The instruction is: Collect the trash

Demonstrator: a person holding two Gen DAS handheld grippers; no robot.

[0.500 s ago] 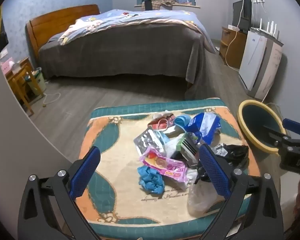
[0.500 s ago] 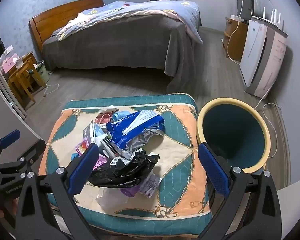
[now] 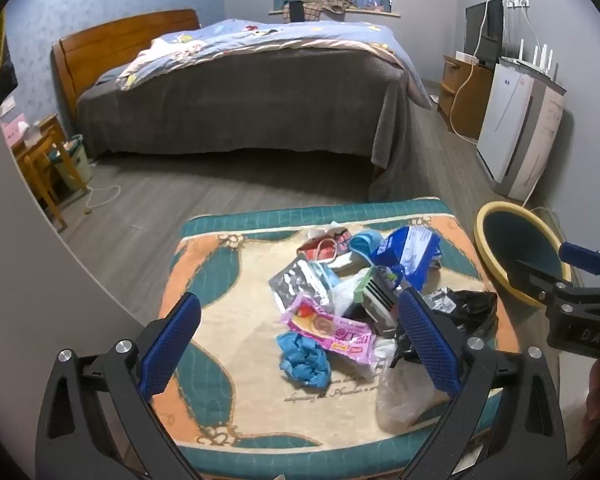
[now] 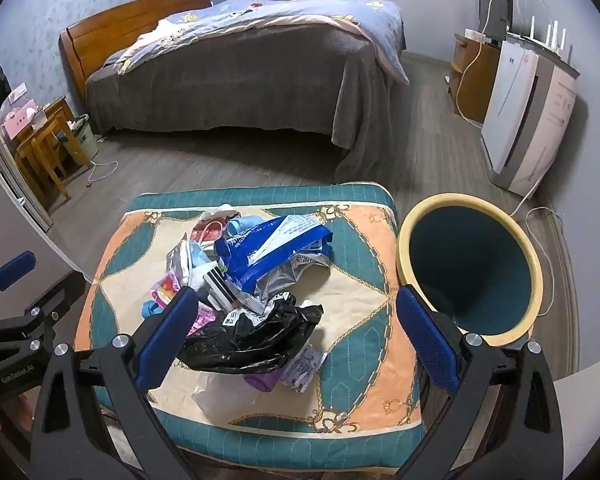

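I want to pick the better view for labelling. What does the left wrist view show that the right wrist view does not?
Only the left wrist view shows the whole crumpled blue glove and the silver foil packet. Only the right wrist view shows the bin whole, its inside, and a purple wrapper. Both show the cushion, the black bag, the blue packet and both open grippers.

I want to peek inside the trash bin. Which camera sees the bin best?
The right wrist view: the whole bin shows there, yellow rim and dark inside. In the left wrist view the bin sits at the edge, partly hidden behind the right gripper.
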